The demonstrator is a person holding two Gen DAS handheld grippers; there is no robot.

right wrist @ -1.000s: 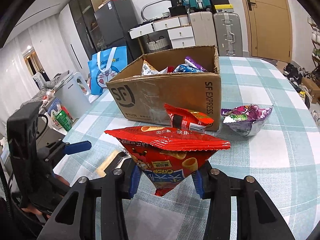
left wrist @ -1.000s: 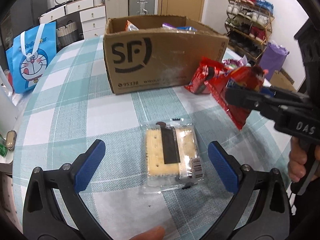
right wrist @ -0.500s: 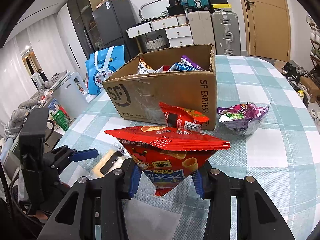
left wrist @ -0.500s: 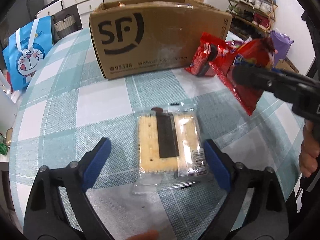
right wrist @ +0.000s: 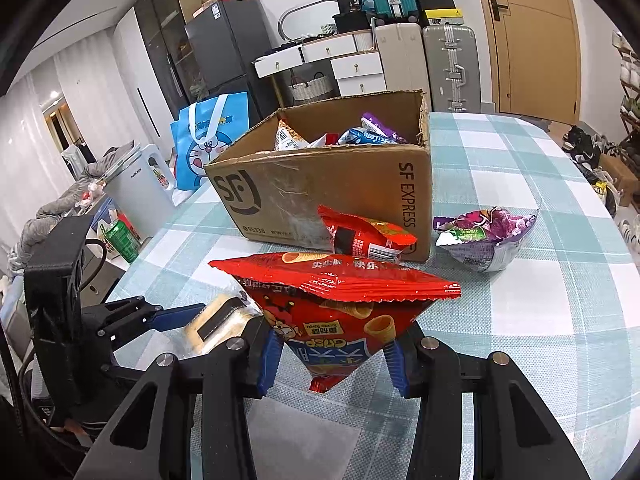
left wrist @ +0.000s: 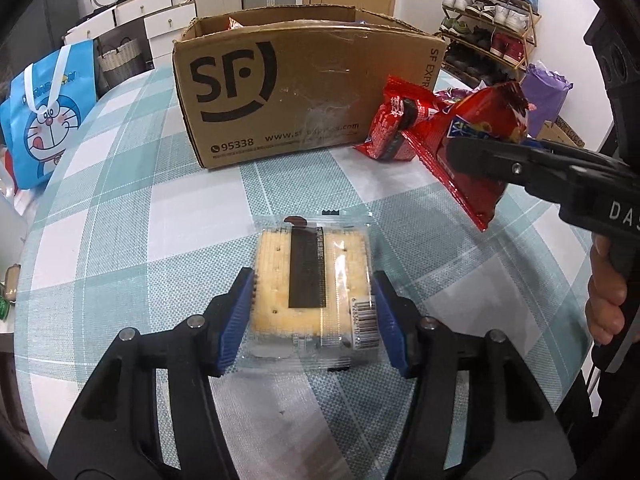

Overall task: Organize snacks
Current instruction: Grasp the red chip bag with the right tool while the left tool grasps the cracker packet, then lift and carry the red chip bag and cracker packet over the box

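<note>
My left gripper [left wrist: 312, 316] has closed its blue pads onto both sides of a clear-wrapped cracker pack [left wrist: 310, 276] lying flat on the checked tablecloth. The pack also shows in the right wrist view [right wrist: 218, 320]. My right gripper [right wrist: 332, 360] is shut on a red cone-snack bag [right wrist: 340, 304] and holds it above the table; it also shows in the left wrist view [left wrist: 476, 144]. The open SF cardboard box [right wrist: 320, 184] with several snacks inside stands behind, also in the left wrist view [left wrist: 304, 92].
A smaller red snack bag [right wrist: 364, 236] leans on the box's front corner. A purple snack bag [right wrist: 484, 236] lies to the box's right. A blue Doraemon bag [left wrist: 44, 108] stands off the table's left edge. Shoe rack and suitcases stand beyond.
My left gripper moved forward over the cracker pack and its jaws closed from wide open onto the pack's sides. The right gripper stays shut on the red bag, raised slightly toward the box.
</note>
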